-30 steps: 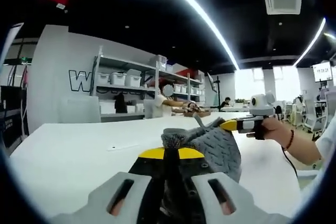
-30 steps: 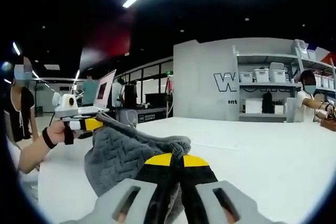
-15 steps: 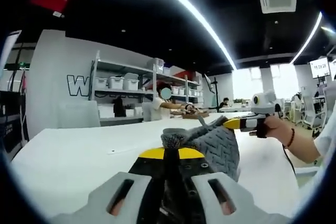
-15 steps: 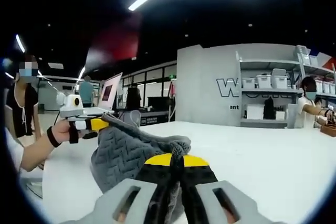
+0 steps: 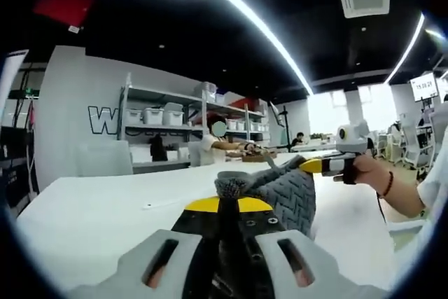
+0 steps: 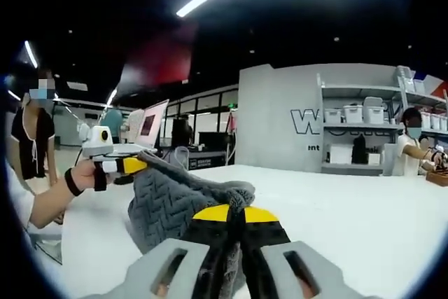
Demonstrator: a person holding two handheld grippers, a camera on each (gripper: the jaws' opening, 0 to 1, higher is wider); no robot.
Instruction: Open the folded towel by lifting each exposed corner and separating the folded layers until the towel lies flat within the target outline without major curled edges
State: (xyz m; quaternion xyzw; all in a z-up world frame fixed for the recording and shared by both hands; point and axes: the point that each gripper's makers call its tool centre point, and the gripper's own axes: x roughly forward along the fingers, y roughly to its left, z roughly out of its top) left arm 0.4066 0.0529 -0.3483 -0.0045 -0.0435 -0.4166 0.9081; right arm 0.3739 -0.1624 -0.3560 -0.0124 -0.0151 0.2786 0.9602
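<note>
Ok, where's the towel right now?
The grey towel hangs bunched above the white table, strung between both grippers: the left gripper pinches one end, the right gripper the other.

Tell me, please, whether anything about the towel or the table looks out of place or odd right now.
Only the grey towel stands out: it hangs bunched between the left claw and the right claw, each shut on an edge, rather than lying flat. No target outline shows on the white table.
</note>
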